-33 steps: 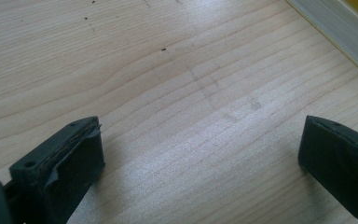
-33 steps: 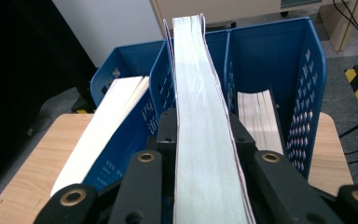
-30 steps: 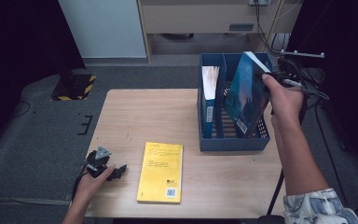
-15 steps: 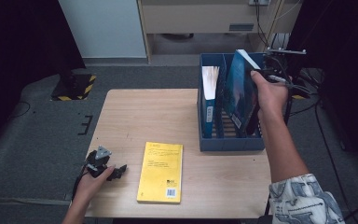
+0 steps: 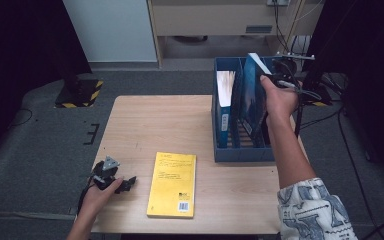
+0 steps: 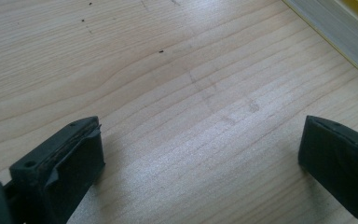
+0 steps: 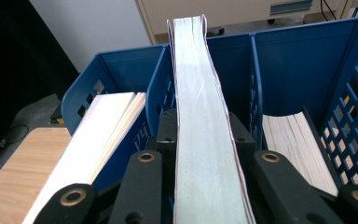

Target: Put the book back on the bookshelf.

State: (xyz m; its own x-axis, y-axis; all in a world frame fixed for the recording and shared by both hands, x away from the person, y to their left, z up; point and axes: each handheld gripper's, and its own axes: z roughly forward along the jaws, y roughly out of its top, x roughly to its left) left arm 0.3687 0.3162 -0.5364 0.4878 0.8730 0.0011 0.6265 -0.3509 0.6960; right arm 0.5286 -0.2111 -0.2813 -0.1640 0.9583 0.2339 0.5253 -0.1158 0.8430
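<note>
Blue-covered book [image 5: 252, 92] clamped in the right gripper [image 5: 280, 80] over the blue file crate [image 5: 242, 152].

At the lower left of the high view the left gripper [image 5: 125, 184] lies on the wooden table [image 5: 145, 125], its jaws spread wide with bare wood between them, as the left gripper view shows. Just to its right, at lower centre, a yellow book [image 5: 172, 184] lies flat. Farther back, at the upper right, the right gripper's jaws press both faces of the blue-covered book, which stands on edge and tilted in the crate's middle compartment; its page edge [image 7: 205, 116] runs up the centre of the right gripper view. Other books stand in the compartments on either side [image 7: 98, 135].
</note>
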